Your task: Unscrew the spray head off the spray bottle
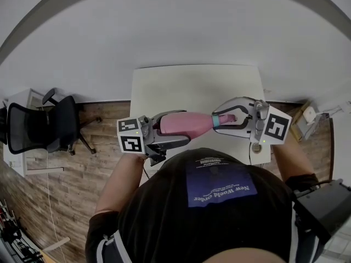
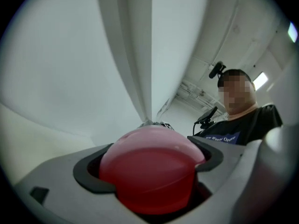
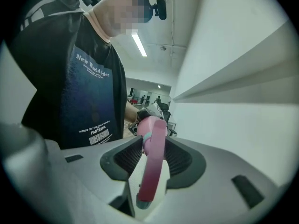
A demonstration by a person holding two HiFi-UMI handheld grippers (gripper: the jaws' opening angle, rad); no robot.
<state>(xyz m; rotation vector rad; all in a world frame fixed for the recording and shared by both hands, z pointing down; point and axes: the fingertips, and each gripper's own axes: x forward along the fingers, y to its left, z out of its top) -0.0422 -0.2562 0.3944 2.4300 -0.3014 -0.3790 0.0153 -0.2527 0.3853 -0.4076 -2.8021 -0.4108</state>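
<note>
Centre of the head view, above the white table (image 1: 164,86), the pink plastic spray bottle (image 1: 189,124) lies level between both tools; low in the left gripper view, the left gripper (image 2: 149,160) is clamped on its rounded body; low in the right gripper view, the right gripper (image 3: 152,155) pinches the pink spray head (image 3: 150,176) between ribbed pads (image 3: 128,157); the bottle looks light, stiff, smooth, probably slippery; body and head beside the teal collar (image 1: 215,120) seem the best holds.

You wear a black short-sleeved T-shirt (image 1: 159,223) with a dark blue chest panel (image 1: 219,186) lettered in white. Your left hand-held gripper (image 1: 174,129) and right hand-held gripper (image 1: 233,118) are light grey shells with dark pads (image 3: 127,158). Each carries a white cube (image 1: 130,136) bearing black square markers.
</note>
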